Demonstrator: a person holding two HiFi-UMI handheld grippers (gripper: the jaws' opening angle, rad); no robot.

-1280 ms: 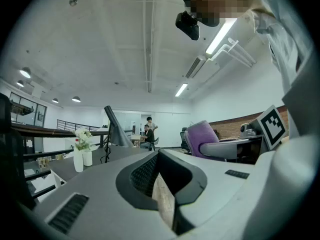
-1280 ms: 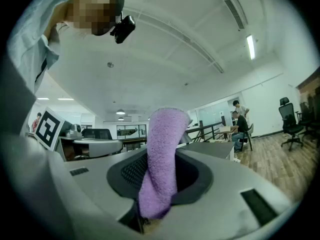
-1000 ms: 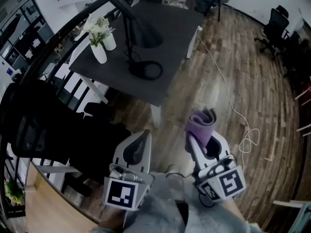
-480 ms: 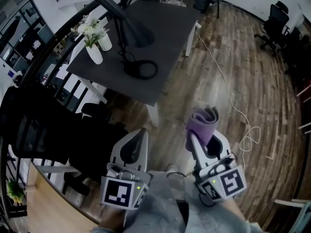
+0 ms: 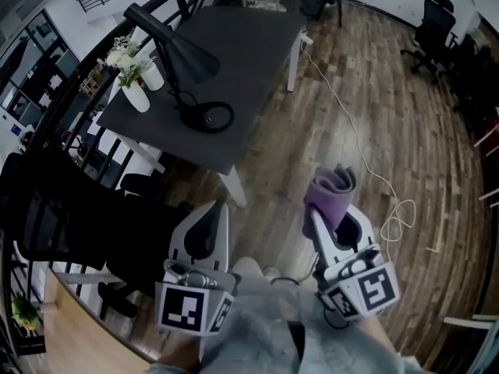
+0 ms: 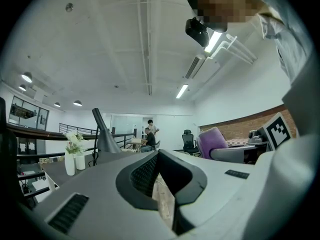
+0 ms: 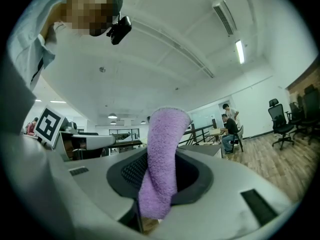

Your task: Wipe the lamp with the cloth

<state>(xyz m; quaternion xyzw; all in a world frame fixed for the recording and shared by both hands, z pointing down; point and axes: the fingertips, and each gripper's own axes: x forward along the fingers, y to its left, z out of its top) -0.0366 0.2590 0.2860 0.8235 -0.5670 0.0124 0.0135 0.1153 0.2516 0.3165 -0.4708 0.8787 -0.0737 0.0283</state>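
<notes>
The black desk lamp [image 5: 189, 61] stands on a dark table [image 5: 249, 61] at the head view's upper left, its ring base [image 5: 209, 117] near the table's front edge. It also shows far off in the left gripper view as the lamp [image 6: 103, 135]. My right gripper [image 5: 328, 223] is held low over the wooden floor, well short of the table, shut on a folded purple cloth [image 5: 332, 193] that sticks up past its tips. The cloth [image 7: 161, 164] fills the right gripper's [image 7: 155, 186] jaws. My left gripper [image 5: 210, 211] is beside it, shut and empty [image 6: 160, 184].
Two white vases with flowers [image 5: 134, 92] stand left of the lamp. A white cable [image 5: 366, 170] trails across the wooden floor. A black office chair [image 5: 54, 216] is at my left, and more chairs [image 5: 425, 29] stand at the far right. People sit far off [image 6: 148, 139].
The table with the lamp has slid left and a little down in the head view. Both grippers keep about the same places, the right one still holding the cloth.
</notes>
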